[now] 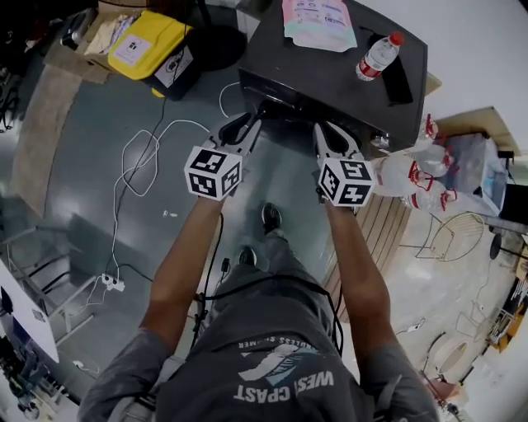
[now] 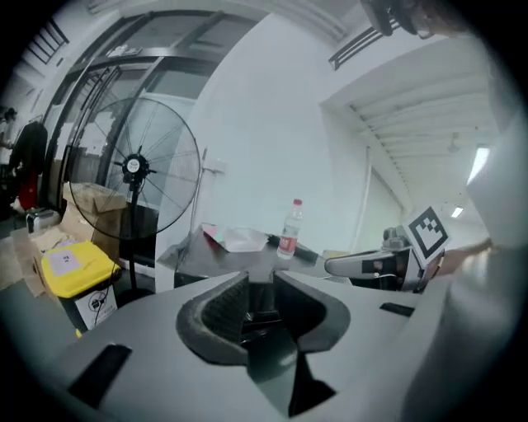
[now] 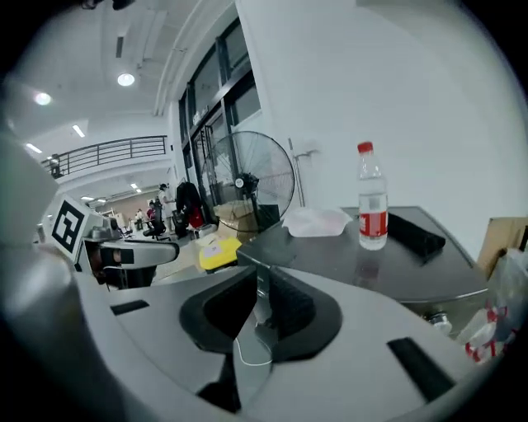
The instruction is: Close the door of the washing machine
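I hold left gripper point(image 1: 242, 128) and right gripper point(image 1: 332, 136) at washing machine point(image 1: 318, 78) front edge. Fingers narrow, empty. No open door visible; task probably done.

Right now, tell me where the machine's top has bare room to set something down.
Free on the machine top: middle and near edge, between the pouch and the water bottle. Crowded: its right side, bottle beside a black case.

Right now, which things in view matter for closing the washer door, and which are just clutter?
Job: washing machine, left hand-held gripper, right hand-held gripper; the door itself can't be made out.
Lying about: water bottle, plastic packet, yellow-lidded bin, fan, bagged bottles.
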Demonstrator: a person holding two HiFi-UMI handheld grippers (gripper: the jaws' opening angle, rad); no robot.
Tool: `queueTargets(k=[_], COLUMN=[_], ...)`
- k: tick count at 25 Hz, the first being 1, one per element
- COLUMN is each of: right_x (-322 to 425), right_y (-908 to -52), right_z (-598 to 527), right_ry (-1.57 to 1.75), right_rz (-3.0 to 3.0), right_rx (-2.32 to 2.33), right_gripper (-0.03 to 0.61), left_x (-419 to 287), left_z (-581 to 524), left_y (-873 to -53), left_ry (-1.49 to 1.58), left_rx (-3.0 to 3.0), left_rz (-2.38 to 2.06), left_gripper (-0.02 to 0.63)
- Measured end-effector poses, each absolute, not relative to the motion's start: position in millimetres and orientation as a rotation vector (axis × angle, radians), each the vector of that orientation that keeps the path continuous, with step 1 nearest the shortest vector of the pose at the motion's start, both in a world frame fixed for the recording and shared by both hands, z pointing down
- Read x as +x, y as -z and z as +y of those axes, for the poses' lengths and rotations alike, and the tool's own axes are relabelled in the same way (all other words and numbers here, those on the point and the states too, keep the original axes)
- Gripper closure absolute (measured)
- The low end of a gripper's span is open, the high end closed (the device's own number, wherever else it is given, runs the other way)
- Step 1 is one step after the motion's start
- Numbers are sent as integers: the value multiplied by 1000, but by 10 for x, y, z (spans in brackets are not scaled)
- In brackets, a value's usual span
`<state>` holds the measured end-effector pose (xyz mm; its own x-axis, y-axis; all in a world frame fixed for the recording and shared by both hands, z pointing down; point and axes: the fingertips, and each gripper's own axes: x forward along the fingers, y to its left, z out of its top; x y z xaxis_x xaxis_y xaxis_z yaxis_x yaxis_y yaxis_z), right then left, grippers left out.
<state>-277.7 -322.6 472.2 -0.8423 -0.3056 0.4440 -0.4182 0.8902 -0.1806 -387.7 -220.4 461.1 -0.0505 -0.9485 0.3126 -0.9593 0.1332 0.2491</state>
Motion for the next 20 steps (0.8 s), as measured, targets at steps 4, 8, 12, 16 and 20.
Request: queueTargets(k=[4,8,12,16,20], right_x=[-2584,-2384,-2160,-1974,-1753], right_y=[-4211,-3674,-3111,-2573,-2128], right_z=[-3110,-2915,-2692,-2480,-2215], right_ry=[-300,-208,-112,-19,30], right_rz=[-2713,-2773,-2831,-2889,-2947], right_rx=[538,511,503,491,479], right_gripper=[512,518,531,537,545], left_x=[-3876,-3809,-3628,-3451,-3326], left_z=[-1925,-1651,-1365,-1077,-717], left_y=[-4119,-3563,-3061,-2627,-2311], left_ry=[-35,-41,-87,-130,-133], left_rx=[1908,1985,2088,2184,2224], left_rz=[-2063,-2117,-2144,-2158,-2179], left_gripper=[511,518,528,534,537])
